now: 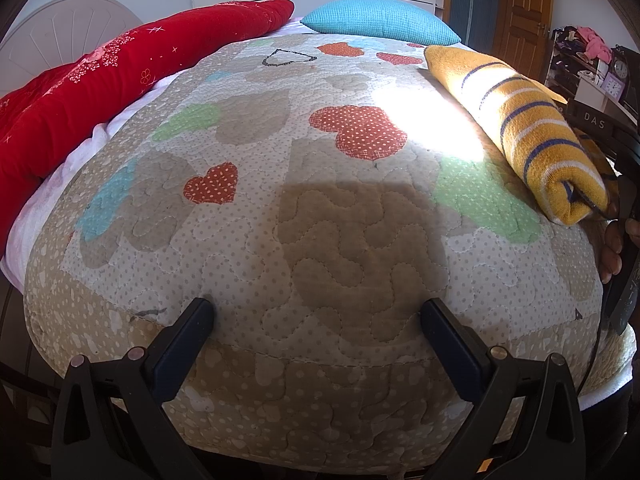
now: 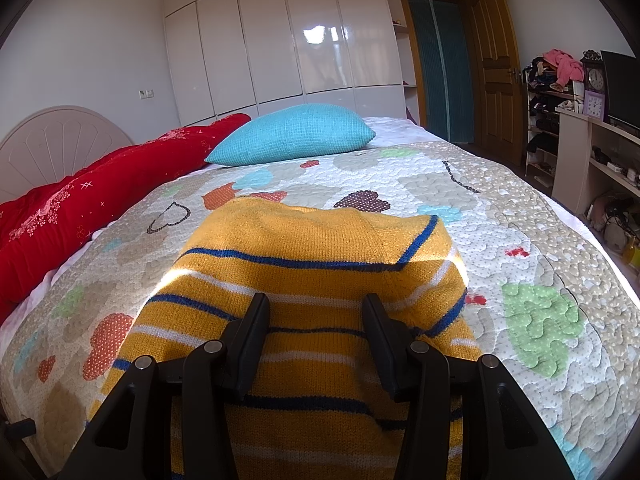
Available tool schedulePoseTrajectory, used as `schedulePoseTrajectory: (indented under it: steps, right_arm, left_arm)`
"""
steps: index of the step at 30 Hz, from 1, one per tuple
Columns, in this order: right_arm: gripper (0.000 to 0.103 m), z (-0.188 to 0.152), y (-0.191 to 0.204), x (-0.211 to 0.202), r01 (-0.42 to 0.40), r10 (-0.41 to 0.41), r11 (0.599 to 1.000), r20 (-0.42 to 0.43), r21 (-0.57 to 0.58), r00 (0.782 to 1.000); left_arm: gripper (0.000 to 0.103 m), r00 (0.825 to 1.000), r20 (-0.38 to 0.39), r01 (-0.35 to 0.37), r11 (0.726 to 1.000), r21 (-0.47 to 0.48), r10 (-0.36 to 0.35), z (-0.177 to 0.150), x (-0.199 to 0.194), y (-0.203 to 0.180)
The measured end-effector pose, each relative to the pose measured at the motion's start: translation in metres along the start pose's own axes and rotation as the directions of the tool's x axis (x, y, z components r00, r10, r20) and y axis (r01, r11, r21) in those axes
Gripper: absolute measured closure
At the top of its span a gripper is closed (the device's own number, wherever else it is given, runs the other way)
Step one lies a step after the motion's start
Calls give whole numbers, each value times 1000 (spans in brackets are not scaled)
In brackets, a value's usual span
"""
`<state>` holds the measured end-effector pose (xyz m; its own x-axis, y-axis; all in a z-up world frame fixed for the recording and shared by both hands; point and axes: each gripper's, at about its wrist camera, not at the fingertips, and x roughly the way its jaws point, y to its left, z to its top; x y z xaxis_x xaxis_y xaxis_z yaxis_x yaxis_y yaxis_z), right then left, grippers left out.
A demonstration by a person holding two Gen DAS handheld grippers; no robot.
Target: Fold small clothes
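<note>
A small yellow knitted sweater (image 2: 312, 256) with blue and white stripes lies folded on the quilted bedspread (image 2: 520, 240). My right gripper (image 2: 316, 308) is open, its two fingers spread just above the near part of the sweater, holding nothing. In the left wrist view the sweater (image 1: 520, 120) looks like a thick folded bundle at the right edge of the bed, with the right gripper's black body (image 1: 624, 208) and a hand at its near end. My left gripper (image 1: 316, 312) is open and empty over the bare bedspread (image 1: 320, 220) near the bed's front edge.
A red quilt (image 1: 100, 80) lies along the left side by the headboard (image 2: 52, 140). A blue pillow (image 2: 296, 132) sits at the far end. White wardrobes, a wooden door and a cluttered shelf with clocks (image 2: 592, 80) stand beyond the bed.
</note>
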<state>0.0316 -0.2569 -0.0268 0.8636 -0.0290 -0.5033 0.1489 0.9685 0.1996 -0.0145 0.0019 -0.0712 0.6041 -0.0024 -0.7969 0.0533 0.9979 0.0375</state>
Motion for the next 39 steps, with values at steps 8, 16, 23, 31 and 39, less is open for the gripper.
schedulePoseTrajectory:
  steps: [8, 16, 23, 31, 39]
  right_arm:
    - [52, 4, -2, 1, 6, -6, 1000, -4, -3, 1000]
    - [48, 5, 6, 3, 78, -79, 996, -30, -43, 996]
    - [26, 11, 6, -17, 120, -129, 989, -119, -82, 985]
    - [28, 16, 2, -49, 133, -142, 988, -129, -75, 981]
    - [40, 21, 54, -17, -8, -5, 996, -147, -89, 989]
  left_arm:
    - [0, 1000, 3, 10, 1000, -9, -10, 1, 1, 1]
    - [0, 1000, 12, 15, 1000, -8, -15, 0, 0, 1]
    - [0, 1000, 6, 27, 1000, 2, -27, -2, -2, 2]
    - [0, 1000, 10, 15, 1000, -1, -15, -4, -2, -1]
    - [0, 1000, 18, 21, 1000, 0, -21, -6, -2, -1]
